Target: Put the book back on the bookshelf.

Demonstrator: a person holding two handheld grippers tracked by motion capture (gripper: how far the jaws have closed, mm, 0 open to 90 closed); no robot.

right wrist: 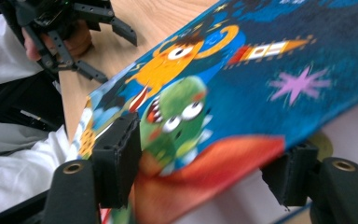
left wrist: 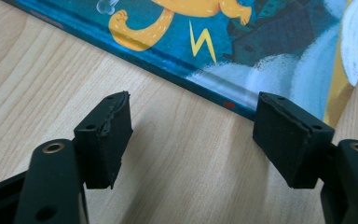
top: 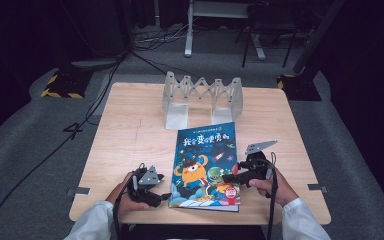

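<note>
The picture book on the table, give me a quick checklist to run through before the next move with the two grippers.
1. Picture book lies closed, cover up, on the table: ok.
2. Left gripper is open, bare wood between its pads, just short of the book's left edge: ok.
3. Right gripper is open, one jaw on each side of the book's right edge, pads not pressing on it: ok.
4. Whether the cover is lifted from the pages at the right edge: cannot tell, the right gripper view is blurred.
5. Accordion book rack stands upright behind the book, apart from it: ok.
6. Table surface between book and rack has nothing lying on it: ok.
</note>
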